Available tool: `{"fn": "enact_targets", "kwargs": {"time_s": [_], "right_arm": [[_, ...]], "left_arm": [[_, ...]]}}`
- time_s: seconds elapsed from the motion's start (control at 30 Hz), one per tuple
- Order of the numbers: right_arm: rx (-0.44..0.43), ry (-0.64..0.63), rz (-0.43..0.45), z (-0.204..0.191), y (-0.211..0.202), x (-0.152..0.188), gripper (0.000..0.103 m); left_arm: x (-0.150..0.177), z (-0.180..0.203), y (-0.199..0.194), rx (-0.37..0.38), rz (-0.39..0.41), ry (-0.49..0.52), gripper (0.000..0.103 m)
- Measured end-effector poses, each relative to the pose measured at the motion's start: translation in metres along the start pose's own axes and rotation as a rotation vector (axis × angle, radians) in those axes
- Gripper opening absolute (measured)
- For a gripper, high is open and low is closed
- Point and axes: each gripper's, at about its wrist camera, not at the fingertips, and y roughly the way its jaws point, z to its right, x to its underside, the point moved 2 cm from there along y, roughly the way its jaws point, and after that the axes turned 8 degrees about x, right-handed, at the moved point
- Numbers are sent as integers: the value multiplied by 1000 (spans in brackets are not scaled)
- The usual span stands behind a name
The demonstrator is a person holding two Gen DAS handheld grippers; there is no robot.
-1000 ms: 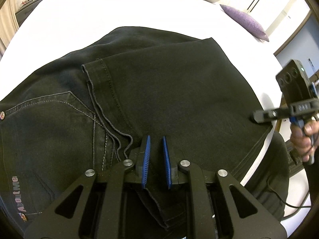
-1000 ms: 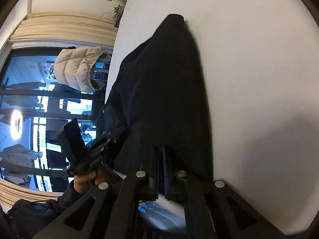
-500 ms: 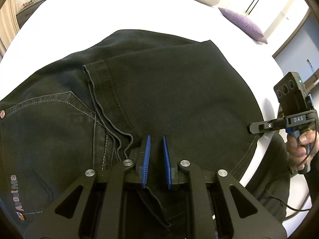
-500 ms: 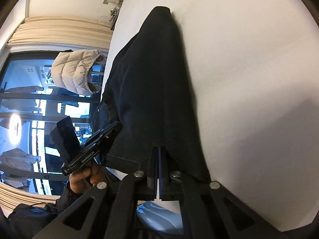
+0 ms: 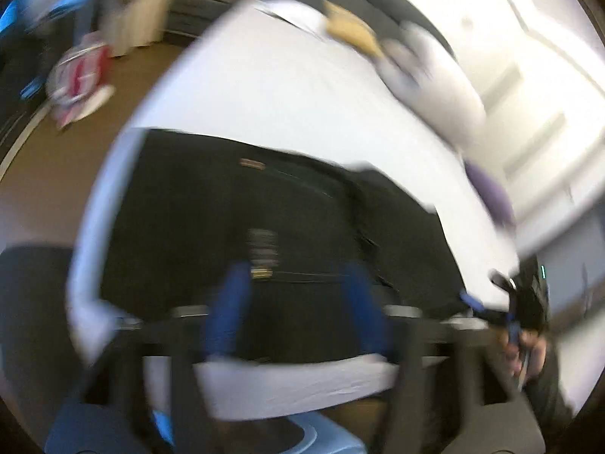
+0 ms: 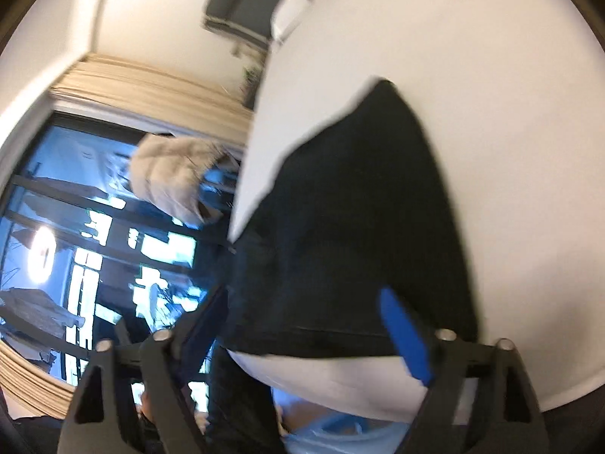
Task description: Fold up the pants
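on the pants (image 5: 264, 227), blurred labels unreadable.

The right tool (image 6: 302, 325) has its fingers spread wide, a blue pad (image 6: 404, 336) showing on the right finger and nothing between them. Just ahead of the fingers the folded black pants (image 6: 348, 234) lie on the white bed (image 6: 491, 113), their near hem running across between the fingers. Off to the tool's left, a beige puffer jacket (image 6: 170, 178) hangs before a dark window (image 6: 56, 208).
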Motion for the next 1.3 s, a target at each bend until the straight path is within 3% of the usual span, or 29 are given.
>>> {"fn": "enact_targets", "kwargs": {"time_s": [0.07, 0.17, 0.33, 0.7, 0.8, 0.87, 0.93, 1.1, 1.3], "right_arm": [[-51, 2, -23, -14, 10, 0, 85], [-122, -17, -64, -36, 28, -4, 79], [-205, -27, -107, -68, 63, -12, 77], [-234, -49, -188, -90, 105, -17, 71], [-232, -49, -199, -86, 107, -22, 71], [-224, -52, -207, -87, 111, -24, 71], [-214, -60, -223, -86, 115, -26, 71], [-116, -80, -279, -83, 132, -34, 65], [-31, -85, -379, -76, 168, -44, 64]], "left_arm": [[7, -32, -26, -7, 65, -123, 76], [16, -75, -42, 25, 96, -306, 76], [29, -118, -28, 135, 76, -504, 76], [37, -152, -4, 292, 141, -667, 75], [35, -154, -1, 305, 149, -669, 67], [31, -152, 6, 311, 141, -677, 44], [31, -153, 10, 307, 127, -687, 30], [23, -150, 7, 276, 128, -653, 20], [-5, -110, -7, 230, 149, -453, 16]]}}
